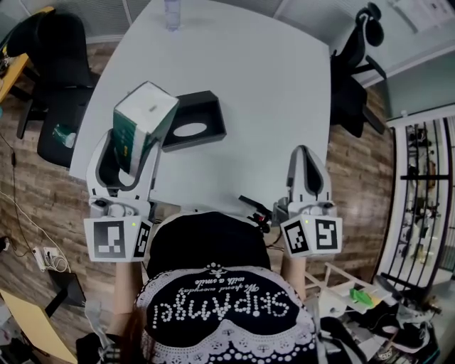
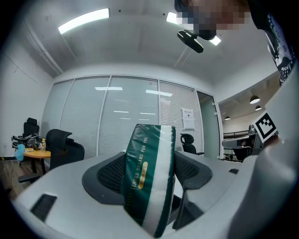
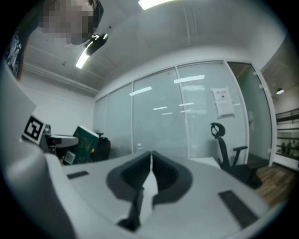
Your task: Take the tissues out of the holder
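Observation:
My left gripper (image 1: 128, 153) is shut on a green and white tissue pack (image 1: 142, 121), lifted above the table's near left edge. In the left gripper view the tissue pack (image 2: 149, 179) stands upright, pinched between the two dark pads. The black tissue holder (image 1: 192, 119) lies on the white table (image 1: 263, 85) just right of the pack, its oval opening showing. My right gripper (image 1: 307, 170) hangs at the table's near right edge, jaws shut with nothing between them (image 3: 150, 175). The pack (image 3: 84, 142) also shows at the left of the right gripper view.
A clear bottle (image 1: 171, 14) stands at the table's far edge. Black office chairs sit at the far left (image 1: 60, 71) and far right (image 1: 355, 78). A shelf rack (image 1: 426, 192) lines the right side. Cables and a power strip (image 1: 46, 257) lie on the wooden floor at the left.

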`<state>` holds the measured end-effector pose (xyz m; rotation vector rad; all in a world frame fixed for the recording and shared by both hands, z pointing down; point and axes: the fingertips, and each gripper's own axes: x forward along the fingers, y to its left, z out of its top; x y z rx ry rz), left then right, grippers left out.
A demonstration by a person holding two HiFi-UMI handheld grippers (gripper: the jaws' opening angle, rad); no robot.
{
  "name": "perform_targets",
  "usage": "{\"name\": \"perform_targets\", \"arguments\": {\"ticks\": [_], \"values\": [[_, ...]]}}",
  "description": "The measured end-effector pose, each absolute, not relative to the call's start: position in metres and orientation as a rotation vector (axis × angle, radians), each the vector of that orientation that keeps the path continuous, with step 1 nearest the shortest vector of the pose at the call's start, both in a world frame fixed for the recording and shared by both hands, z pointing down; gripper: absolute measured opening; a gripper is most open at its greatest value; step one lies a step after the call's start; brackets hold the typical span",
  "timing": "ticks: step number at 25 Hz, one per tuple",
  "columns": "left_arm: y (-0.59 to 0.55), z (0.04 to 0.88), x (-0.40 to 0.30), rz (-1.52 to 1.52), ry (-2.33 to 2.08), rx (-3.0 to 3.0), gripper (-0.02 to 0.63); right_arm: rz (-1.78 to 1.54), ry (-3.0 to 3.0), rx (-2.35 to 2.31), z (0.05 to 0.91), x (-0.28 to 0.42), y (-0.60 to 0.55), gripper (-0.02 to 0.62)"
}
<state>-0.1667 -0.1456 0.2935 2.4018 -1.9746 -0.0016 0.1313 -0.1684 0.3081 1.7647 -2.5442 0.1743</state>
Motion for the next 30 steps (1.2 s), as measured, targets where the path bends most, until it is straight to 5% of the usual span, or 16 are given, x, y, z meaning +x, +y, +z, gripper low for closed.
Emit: {"name": "perform_targets", "arguments": {"ticks": [30], "values": [[-0.113, 0.323, -0.168, 0.093, -1.941, 2.377, 0.348, 0.22, -2.508, 1.742, 0.322, 0.138, -0.149, 0.035]]}}
